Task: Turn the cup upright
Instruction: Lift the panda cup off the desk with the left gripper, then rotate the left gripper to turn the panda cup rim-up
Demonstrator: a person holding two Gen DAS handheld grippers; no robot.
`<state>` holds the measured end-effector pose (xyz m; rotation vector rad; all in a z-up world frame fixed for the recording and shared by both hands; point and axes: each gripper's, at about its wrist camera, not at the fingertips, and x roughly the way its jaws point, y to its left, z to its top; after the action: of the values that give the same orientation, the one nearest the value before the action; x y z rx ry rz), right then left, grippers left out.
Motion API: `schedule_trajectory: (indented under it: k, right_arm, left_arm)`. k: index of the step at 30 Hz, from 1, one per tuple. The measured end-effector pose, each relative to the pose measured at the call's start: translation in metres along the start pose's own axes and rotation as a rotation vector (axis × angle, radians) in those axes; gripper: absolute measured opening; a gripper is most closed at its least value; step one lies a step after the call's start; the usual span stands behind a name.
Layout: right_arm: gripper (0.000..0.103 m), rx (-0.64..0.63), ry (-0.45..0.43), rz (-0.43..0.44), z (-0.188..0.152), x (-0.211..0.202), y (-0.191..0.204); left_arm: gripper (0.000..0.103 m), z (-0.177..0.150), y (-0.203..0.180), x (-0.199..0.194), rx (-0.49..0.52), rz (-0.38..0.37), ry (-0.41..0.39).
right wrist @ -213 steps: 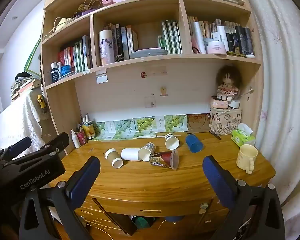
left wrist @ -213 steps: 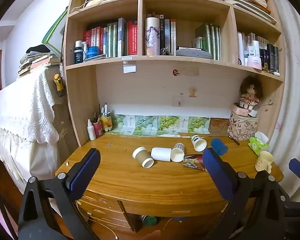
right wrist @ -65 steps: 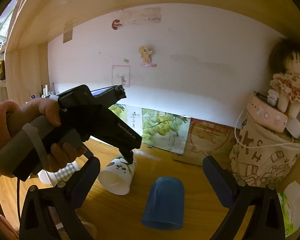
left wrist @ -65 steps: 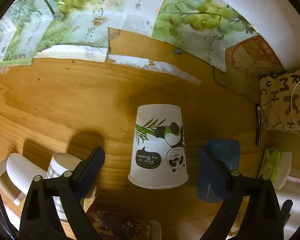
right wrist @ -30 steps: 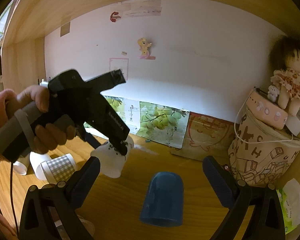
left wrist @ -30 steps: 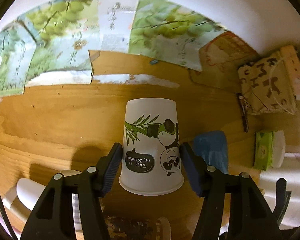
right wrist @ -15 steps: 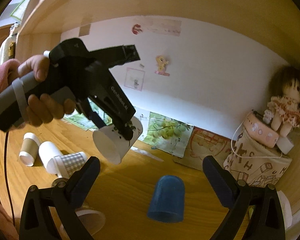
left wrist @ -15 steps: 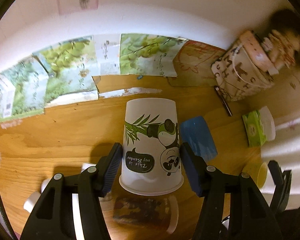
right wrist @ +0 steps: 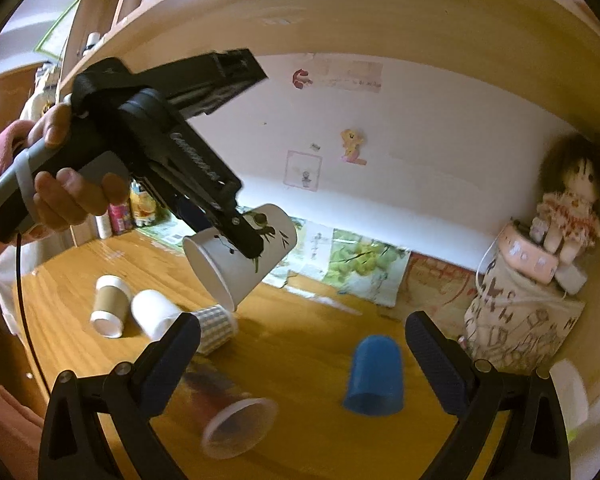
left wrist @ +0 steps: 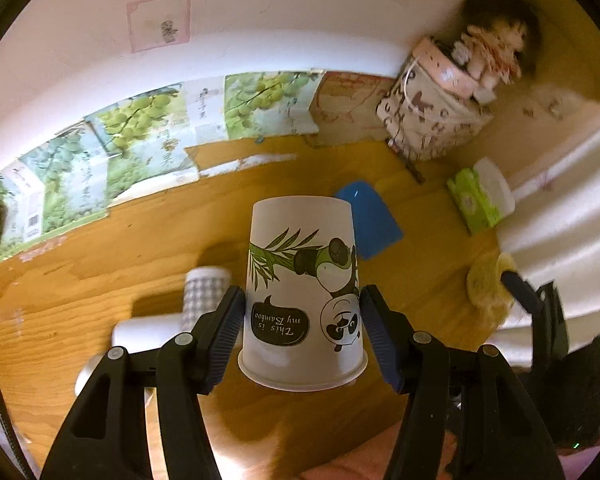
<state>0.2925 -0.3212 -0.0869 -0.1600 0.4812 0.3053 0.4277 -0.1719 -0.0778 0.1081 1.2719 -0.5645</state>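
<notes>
- The panda paper cup point(left wrist: 302, 300) sits at the centre of the left wrist view, clamped between the two blue pads of the left gripper point(left wrist: 301, 330), one pad on each side of the wall near the rim.
- In the right wrist view the same cup point(right wrist: 240, 258) hangs in the air at centre left, clear of the wooden desk point(right wrist: 300, 344), held by the left gripper point(right wrist: 244, 236).
- Its long axis is tilted: the open mouth points down and toward the lower left of that frame, the closed base up and to the right. It is not upright yet.
- My judgement: the coming move turns on rolling the left wrist until the mouth faces up, then lowering the base onto bare wood.
- The right gripper point(right wrist: 302, 344) is spread wide and holds nothing; the blue cup point(right wrist: 374, 376) stands mouth-down on the desk between its fingers, farther off.
- The left hand has the cup, so it alone is placed to finish the flip.
- Beneath lie a checked cup point(right wrist: 216, 326), a white cup point(right wrist: 154, 318) and a brown-sleeved cup point(right wrist: 108, 312) on their sides; set-down should avoid them.
</notes>
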Motion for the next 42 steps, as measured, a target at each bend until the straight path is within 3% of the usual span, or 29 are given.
schedule_trajectory:
  k: [16,23,31,42]
  right_arm:
    - [0.103,0.031,0.034,-0.038,-0.012,-0.038,0.061]
    - [0.103,0.003,0.082,-0.037,-0.028,-0.052,0.1]
    - [0.103,-0.072,0.165,-0.014,-0.052,-0.064,0.146]
    - [0.103,-0.128,0.256,0.035,-0.084,-0.062,0.182]
  left_arm:
    - [0.064,-0.084,-0.001,-0.03,0.211,-0.014,0.054]
    - [0.064,-0.117,-0.015,-0.03,0.405,0.009,0.128]
    - [0.064,-0.149,-0.028,-0.008,0.7,0.079,0.278]
    - [0.064,-0.194,-0.052,0.039,1.24,0.129,0.358]
